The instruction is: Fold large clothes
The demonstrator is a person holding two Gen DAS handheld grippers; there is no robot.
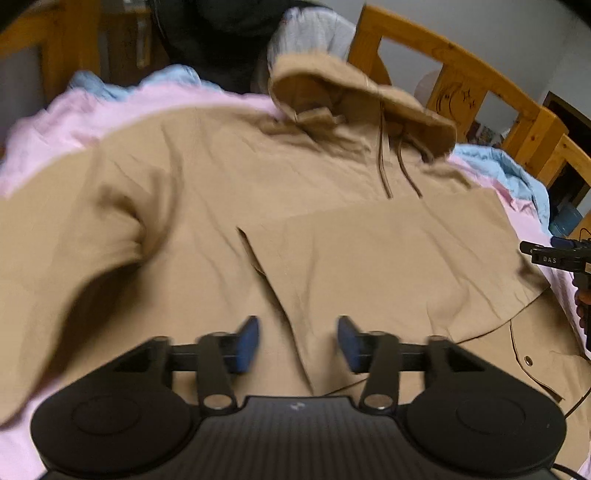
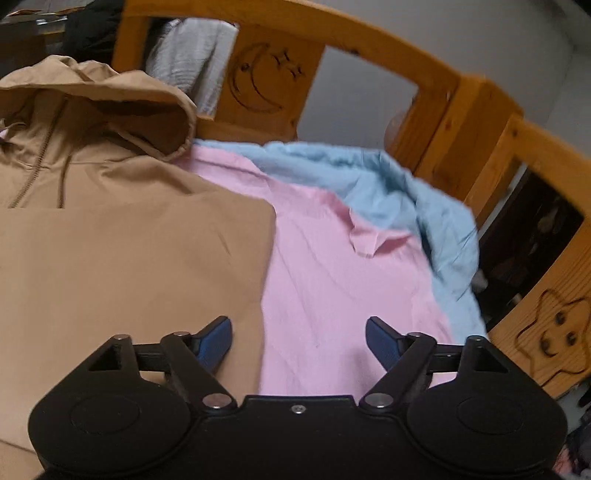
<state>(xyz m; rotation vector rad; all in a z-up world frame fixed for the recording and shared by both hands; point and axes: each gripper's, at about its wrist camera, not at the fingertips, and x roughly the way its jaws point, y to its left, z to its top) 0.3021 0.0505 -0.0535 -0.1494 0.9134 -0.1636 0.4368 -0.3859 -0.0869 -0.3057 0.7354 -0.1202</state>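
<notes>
A large tan hooded jacket [image 1: 207, 206] lies spread on a pink sheet [image 1: 55, 122], hood [image 1: 354, 99] at the far side with dark drawstrings. Its right side is folded inward as a flat panel [image 1: 388, 258]. My left gripper [image 1: 298, 343] is open and empty, just above the jacket's middle. The right gripper shows at the right edge of the left wrist view [image 1: 561, 258]. In the right wrist view my right gripper [image 2: 298, 343] is open and empty, over the folded jacket edge [image 2: 266, 258] and the pink sheet [image 2: 332, 277]. The hood [image 2: 110, 103] is upper left.
A light blue blanket [image 2: 388, 192] is bunched along the sheet's far right side. A wooden bed rail [image 2: 277, 81] with carved moon and star shapes runs behind. Grey and dark clothes [image 1: 314, 33] hang over the rail behind the hood.
</notes>
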